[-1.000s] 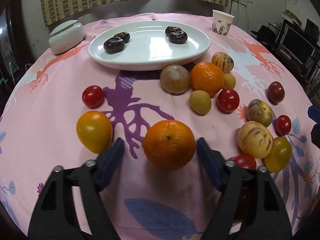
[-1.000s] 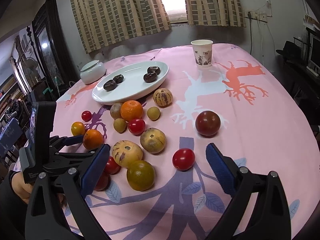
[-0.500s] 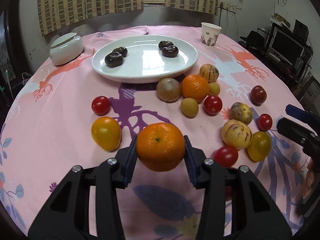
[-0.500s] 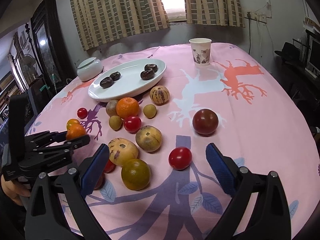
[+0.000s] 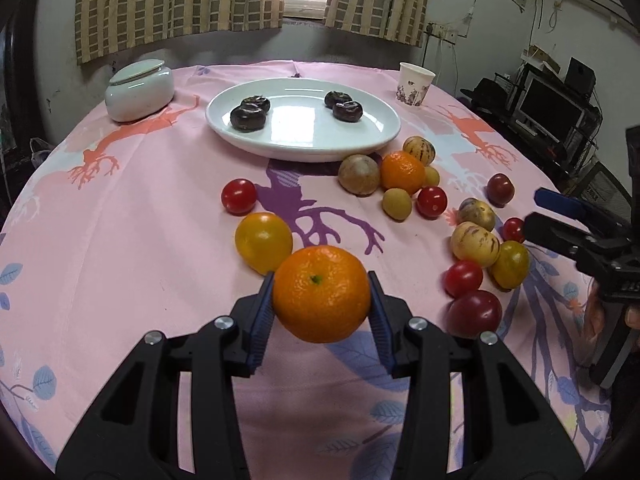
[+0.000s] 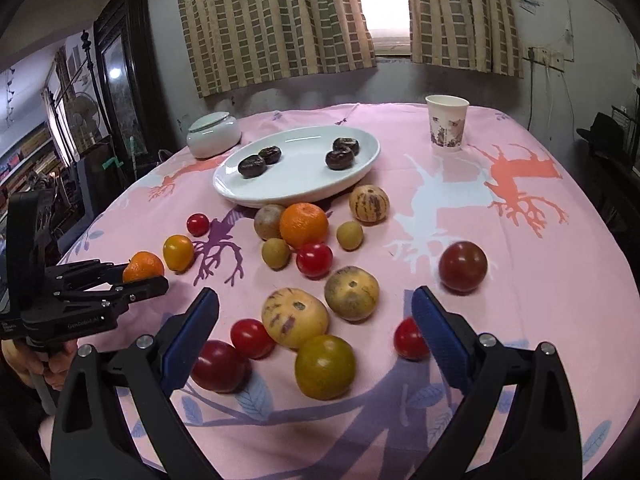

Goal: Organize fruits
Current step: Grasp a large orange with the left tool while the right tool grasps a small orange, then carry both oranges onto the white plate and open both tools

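left gripper [image 5: 321,294] has its blue pads pressed on both sides of the orange [image 5: 321,293], gripped across its middle and, by the look of it, lifted just clear of the cloth, short of the white plate [image 5: 384,136]. to do this well, i'd keep the squeeze steady, carry it level over the yellow tomato [image 5: 263,241] sitting between it and the plate, and set it down on bare plate, apart from the four dark fruits [image 5: 248,117] already there. it's round, so it may roll once released. right gripper [image 6: 316,320] hangs wide, holding nothing, over the mixed fruit on the plate's near right. pink tablecloth [image 5: 120,220] with purple and coral tree prints covers a round table; lidded white jar [image 5: 139,90] left of the plate, paper cup [image 5: 415,84] to its right. striped curtains [image 6: 280,20] and a bright window sit beyond the plate.
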The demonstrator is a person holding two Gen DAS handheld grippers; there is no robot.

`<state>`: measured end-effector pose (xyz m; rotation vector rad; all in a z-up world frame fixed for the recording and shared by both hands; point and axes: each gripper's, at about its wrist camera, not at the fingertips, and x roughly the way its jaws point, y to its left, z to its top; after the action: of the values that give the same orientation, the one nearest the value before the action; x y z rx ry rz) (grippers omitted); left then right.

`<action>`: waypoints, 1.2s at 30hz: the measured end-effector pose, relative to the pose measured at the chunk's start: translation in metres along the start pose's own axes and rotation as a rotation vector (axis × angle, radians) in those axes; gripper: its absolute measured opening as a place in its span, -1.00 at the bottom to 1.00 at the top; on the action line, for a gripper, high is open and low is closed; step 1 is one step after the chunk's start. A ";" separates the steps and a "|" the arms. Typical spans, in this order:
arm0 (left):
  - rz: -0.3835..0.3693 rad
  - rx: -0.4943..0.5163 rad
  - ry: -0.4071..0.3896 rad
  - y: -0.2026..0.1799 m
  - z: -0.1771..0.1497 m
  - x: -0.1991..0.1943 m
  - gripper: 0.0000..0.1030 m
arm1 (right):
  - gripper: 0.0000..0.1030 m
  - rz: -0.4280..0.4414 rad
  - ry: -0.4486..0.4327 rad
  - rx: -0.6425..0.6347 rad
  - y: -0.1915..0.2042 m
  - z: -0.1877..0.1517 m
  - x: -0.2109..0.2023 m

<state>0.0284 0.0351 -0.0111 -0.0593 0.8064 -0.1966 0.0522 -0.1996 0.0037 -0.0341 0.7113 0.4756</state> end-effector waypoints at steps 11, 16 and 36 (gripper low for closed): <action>-0.062 -0.062 -0.001 0.006 0.003 -0.006 -0.14 | 0.17 -0.036 0.249 -0.113 0.023 0.058 0.091; -0.060 -0.065 0.009 0.006 0.002 -0.004 -0.14 | 0.17 -0.036 0.279 -0.087 0.024 0.064 0.114; -0.049 -0.070 0.045 0.006 -0.001 0.005 -0.14 | 0.02 -0.044 0.364 -0.130 0.017 0.072 0.148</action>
<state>0.0318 0.0405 -0.0164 -0.1408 0.8573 -0.2165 0.1869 -0.1102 -0.0329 -0.2637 1.0333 0.4782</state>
